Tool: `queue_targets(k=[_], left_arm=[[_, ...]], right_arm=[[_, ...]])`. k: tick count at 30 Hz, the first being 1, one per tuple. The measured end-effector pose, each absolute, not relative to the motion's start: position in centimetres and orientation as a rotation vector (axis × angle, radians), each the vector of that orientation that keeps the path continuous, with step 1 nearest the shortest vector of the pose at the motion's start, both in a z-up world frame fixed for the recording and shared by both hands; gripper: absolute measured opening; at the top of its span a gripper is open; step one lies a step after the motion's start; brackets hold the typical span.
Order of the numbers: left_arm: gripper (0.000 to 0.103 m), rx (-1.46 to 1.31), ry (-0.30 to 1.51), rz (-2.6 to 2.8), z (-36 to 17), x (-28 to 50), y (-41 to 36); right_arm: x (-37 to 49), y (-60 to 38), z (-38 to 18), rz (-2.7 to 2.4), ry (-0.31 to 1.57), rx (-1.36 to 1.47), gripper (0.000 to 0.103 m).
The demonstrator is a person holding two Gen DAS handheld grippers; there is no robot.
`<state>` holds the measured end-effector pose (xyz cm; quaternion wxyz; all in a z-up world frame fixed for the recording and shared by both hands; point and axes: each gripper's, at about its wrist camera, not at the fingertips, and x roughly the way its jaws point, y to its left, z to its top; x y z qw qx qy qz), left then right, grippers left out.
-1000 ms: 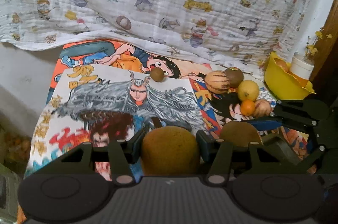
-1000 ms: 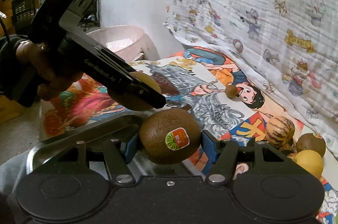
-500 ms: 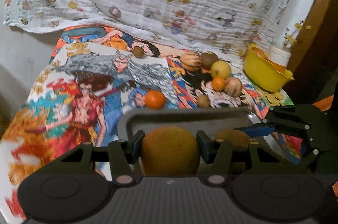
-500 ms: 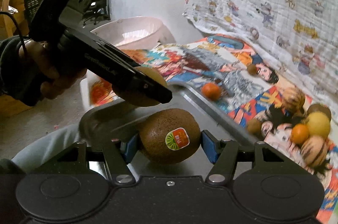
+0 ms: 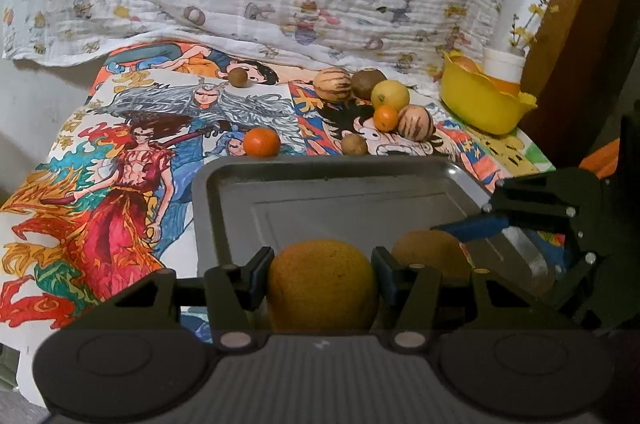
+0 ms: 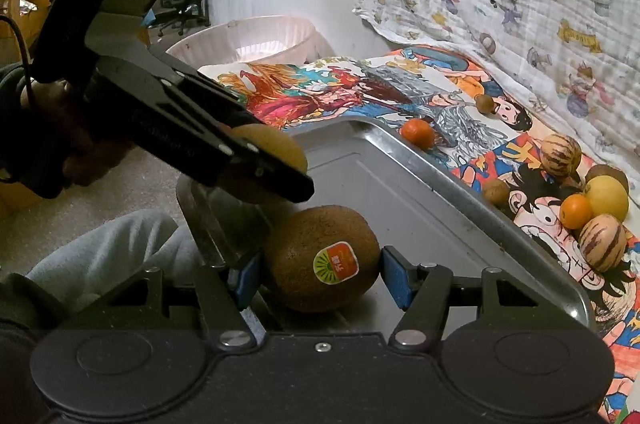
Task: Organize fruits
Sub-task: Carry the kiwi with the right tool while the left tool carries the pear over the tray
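My left gripper (image 5: 322, 264) is shut on a golden-brown kiwi (image 5: 322, 298), held over the near end of a grey metal tray (image 5: 360, 192). My right gripper (image 6: 321, 272) is shut on a brown kiwi (image 6: 304, 236) with an orange-and-green sticker, also over the tray (image 6: 420, 200). The right wrist view shows the left gripper (image 6: 296, 184) close on the left, its kiwi (image 6: 276, 144) partly hidden by a finger. Beyond the tray lie a mandarin (image 5: 261, 142), a small brown fruit (image 5: 354, 144), two striped melons (image 5: 332, 84), a lemon (image 5: 390, 95) and a small orange (image 5: 385, 117).
A yellow bowl (image 5: 480, 100) with fruit and a white cup (image 5: 503, 63) stand at the far right by a wooden post. A pale basin (image 6: 248, 38) sits past the cartoon-printed cloth's left end. A person's grey trouser leg (image 6: 108, 248) is below the tray's near edge.
Both grippers have drawn back from the fruit pile with their kiwis still gripped. The tray has come into view beneath them, and the pile now lies farther off.
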<state>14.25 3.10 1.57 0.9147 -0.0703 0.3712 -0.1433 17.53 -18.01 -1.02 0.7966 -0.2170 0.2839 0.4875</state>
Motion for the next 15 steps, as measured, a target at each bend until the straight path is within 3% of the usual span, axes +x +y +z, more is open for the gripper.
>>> queue_targets(k=[15], left_arm=[[0.058,-0.141,0.76,-0.287,0.91,13.57,3.38]], right_arm=[[16.93,-17.92,-1.22,1.042,0.578,-0.495,0.065]])
